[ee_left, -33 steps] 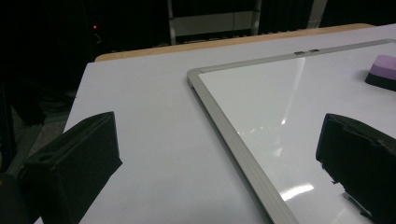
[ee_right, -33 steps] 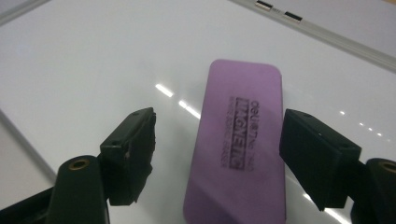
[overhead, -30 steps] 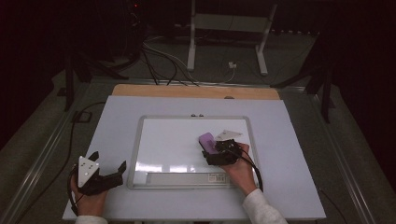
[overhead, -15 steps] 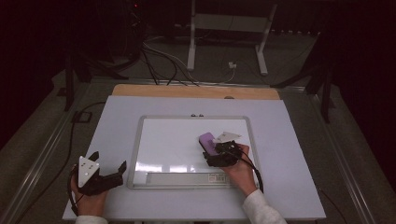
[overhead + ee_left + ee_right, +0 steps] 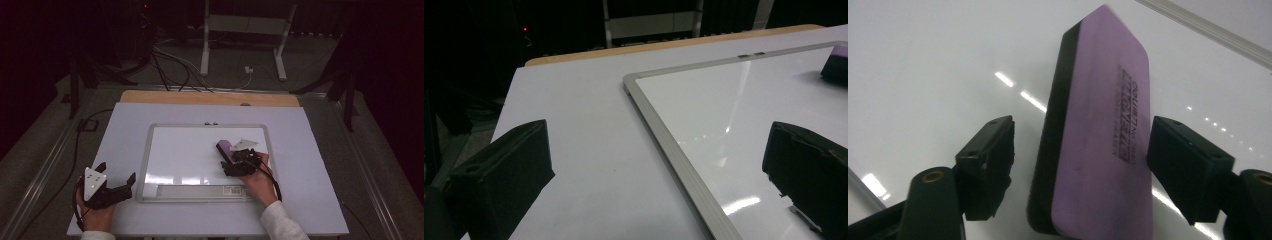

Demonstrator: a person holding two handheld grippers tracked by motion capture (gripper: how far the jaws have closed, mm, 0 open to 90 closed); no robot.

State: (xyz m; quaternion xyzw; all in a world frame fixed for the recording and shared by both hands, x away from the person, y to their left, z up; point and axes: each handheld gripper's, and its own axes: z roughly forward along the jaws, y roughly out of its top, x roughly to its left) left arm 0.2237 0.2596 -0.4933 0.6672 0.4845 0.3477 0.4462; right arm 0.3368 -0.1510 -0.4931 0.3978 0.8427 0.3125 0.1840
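Right gripper view: the eraser (image 5: pixel 1095 130) stands between the two black jaws, purple face up with dark print along it, black felt underside toward the left jaw. The jaws have just been closing a little; the right one sits against the eraser's edge, while a narrow gap seems to remain at the left one, so this reads as a grip being taken, not yet a firm pinch. High view: the right gripper (image 5: pixel 235 157) stays over the right part of the whiteboard (image 5: pixel 150 150), the eraser (image 5: pixel 225 148) poking out ahead of it, one end apparently tilted off the board, in much the same spot as a second ago. Judgement: the hold is nearly set; wiping or lifting could follow. Left gripper (image 5: pixel 116 181) rests off the board's left edge, jaws spread wide, nothing between them; the board frame (image 5: pixel 674 155) runs ahead of it.
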